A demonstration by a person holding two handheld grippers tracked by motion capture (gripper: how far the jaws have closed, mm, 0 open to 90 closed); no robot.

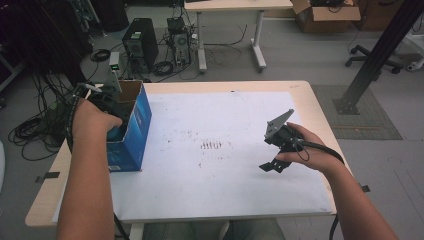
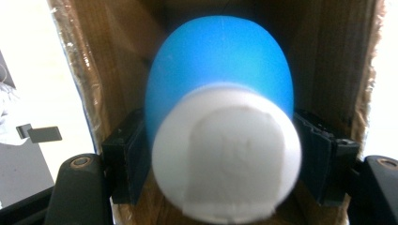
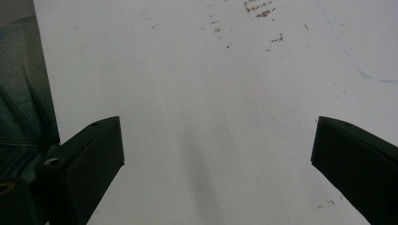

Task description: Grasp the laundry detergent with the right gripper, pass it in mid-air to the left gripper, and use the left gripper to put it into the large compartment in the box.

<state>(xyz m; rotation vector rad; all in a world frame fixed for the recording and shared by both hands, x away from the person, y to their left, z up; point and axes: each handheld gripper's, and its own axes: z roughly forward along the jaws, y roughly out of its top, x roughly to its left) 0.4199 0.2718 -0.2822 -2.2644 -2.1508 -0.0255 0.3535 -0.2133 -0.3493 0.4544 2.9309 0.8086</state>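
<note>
Left gripper view, blue bottle point(image 2: 220, 65) between jaws

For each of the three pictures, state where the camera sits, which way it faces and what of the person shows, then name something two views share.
High view: above the person's side, facing forward and down on the table; both forearms, left gripper in the blue box, right gripper.
Left gripper view: on that gripper, facing into the box; its fingers flank a blue and white object.
Right gripper view: facing down at the white sheet; open fingers.
Shared: the sheet's brown marks.
</note>
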